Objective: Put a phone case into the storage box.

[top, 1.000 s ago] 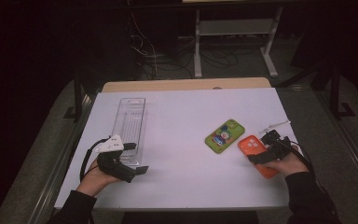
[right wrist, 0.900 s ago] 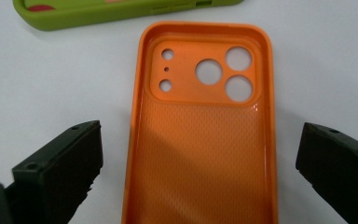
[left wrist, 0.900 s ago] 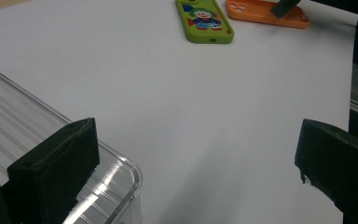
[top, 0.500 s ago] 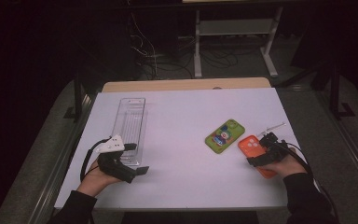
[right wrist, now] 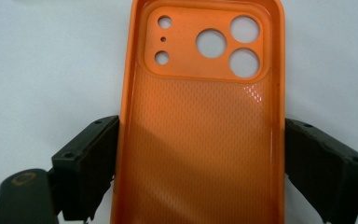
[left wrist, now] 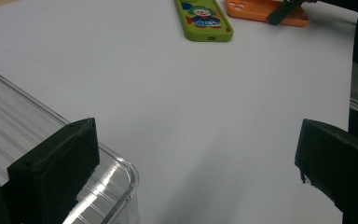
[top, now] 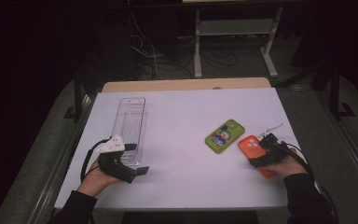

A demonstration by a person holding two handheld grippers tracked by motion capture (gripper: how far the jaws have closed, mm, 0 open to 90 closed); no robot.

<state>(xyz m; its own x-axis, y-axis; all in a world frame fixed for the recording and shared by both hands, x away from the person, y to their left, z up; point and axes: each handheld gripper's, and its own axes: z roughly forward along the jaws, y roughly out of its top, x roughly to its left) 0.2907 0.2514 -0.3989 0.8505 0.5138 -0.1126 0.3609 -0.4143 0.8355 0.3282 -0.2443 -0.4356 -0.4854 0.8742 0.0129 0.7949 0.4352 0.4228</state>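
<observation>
An orange phone case (right wrist: 200, 140) lies inside up on the white table, at the right in the high view (top: 249, 145). My right gripper (right wrist: 200, 163) straddles its lower half. Its jaws have just been closing and now touch both long edges. A green phone case with a cartoon print (top: 224, 136) lies just left of the orange one. At the left, my left gripper (top: 137, 158) rests open beside the near end of a clear plastic tray (top: 129, 123). One of its jaws is over the tray's corner (left wrist: 23, 121), and nothing is between its jaws (left wrist: 196, 158).
The white table top (top: 186, 177) ends close in front of both hands. A thin white stick (top: 272, 127) lies by the right edge behind the orange case. A wooden strip (top: 182, 85) runs along the far edge, with a dark floor and cables beyond.
The right hand has settled slightly over the orange case, with its jaws drawn in against it. The left gripper, the tray and the green case have not moved.
</observation>
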